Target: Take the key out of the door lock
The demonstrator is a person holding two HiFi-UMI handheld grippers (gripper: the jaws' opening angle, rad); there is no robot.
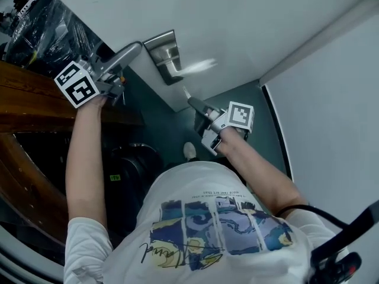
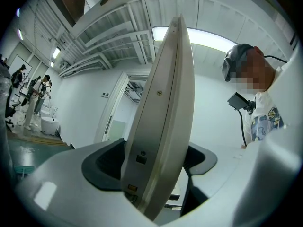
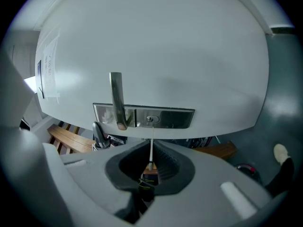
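Left gripper (image 1: pixel 115 81): clamped on door (image 2: pixel 165 103) edge | Right gripper (image 3: pixel 150 167): closed on key (image 3: pixel 151 148), blade aimed at lock (image 3: pixel 152 119)

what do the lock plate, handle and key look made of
Lock plate: looks like brushed metal, silvery with soft reflections. Handle: likely the same metal, satin grey sheen. Key: thin pale blade, probably metal; too small to be sure.

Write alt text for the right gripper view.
The right claw is shut on a thin key, whose blade points at the keyhole in a metal lock plate on a white door and looks just clear of it. A lever handle stands left of the keyhole.
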